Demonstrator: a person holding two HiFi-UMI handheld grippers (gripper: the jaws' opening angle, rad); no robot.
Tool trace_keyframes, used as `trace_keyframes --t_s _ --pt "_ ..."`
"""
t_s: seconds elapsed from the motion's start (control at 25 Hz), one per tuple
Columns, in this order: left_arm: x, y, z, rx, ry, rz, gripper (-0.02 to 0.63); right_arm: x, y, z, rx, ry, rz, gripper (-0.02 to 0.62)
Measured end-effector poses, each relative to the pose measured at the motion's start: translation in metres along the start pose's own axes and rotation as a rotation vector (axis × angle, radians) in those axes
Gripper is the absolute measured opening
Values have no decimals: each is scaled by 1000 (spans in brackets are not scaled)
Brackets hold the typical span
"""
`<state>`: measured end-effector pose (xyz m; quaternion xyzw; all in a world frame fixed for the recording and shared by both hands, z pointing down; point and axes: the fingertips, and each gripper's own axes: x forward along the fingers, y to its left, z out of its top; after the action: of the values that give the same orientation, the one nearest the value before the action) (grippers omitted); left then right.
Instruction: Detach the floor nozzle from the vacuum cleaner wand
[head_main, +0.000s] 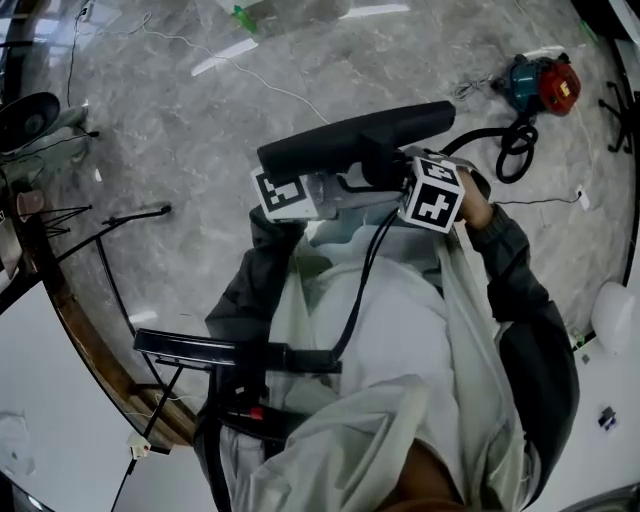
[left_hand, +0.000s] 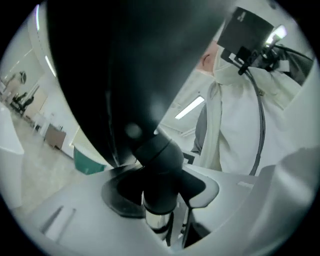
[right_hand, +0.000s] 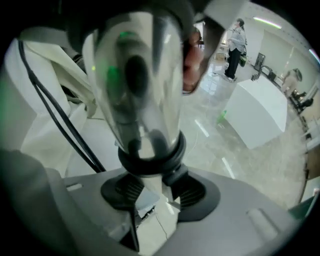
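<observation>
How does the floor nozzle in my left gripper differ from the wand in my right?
The floor nozzle is black and broad; the wand is a shiny, pale tube with a black collar. The left gripper clamps the nozzle's round neck; the right gripper clamps the wand by its collar. Both are held off the floor.

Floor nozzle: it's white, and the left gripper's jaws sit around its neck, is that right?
Not quite. The floor nozzle is black, not white, as the head view shows. The rest holds: the left gripper does have its jaws around the nozzle's neck.
</observation>
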<state>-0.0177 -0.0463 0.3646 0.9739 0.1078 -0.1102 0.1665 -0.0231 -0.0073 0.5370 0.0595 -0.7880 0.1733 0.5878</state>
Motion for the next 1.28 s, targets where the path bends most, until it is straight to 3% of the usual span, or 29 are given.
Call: trace_keyframes --t_s 0.12,0.2,0.28,0.36,0.44,0.56,0.64,0.76,0.8,0.92,1.0,1.04,1.12,1.16,1.2,1.28 --pt "5 -9 25 -29 -172 -17 199 -15 3 8 -14 -22 3 187" --pt "9 -11 36 -39 -217 -6 207 -25 3 6 -21 -6 3 187" --pt "10 -7 45 -15 -231 61 196 -33 4 7 -11 -52 6 187" --pt "6 2 59 14 -276 168 190 -45 1 20 2 -219 -39 189" --pt "8 7 70 30 -312 235 189 -61 -9 31 3 -436 -173 200" --pt "25 7 79 48 -309 256 190 -83 -29 33 21 -660 -424 218" --pt "38 3 83 52 -297 245 193 -87 -36 32 53 -772 -467 219" --pt "53 -4 86 59 -260 193 196 -89 -28 38 44 -971 -304 188" --pt "56 -5 85 55 -243 176 198 -89 -23 38 18 -991 -262 91" --pt "58 -7 77 -25 -253 109 202 -81 -5 27 -25 -931 -69 87" --pt "59 -9 77 -84 -318 78 270 -81 11 15 -21 -871 128 87" --pt "61 -9 78 -84 -345 93 321 -83 19 9 -16 -842 224 87" --pt "63 -3 76 -85 -391 151 336 -90 32 -2 -14 -802 361 87" --pt "62 1 73 -103 -419 177 291 -91 36 -6 -16 -793 392 87" --pt "61 5 71 -123 -445 195 198 -91 38 -9 -19 -787 400 87" --pt "59 7 68 -125 -471 218 195 -88 37 -10 -19 -784 375 87"
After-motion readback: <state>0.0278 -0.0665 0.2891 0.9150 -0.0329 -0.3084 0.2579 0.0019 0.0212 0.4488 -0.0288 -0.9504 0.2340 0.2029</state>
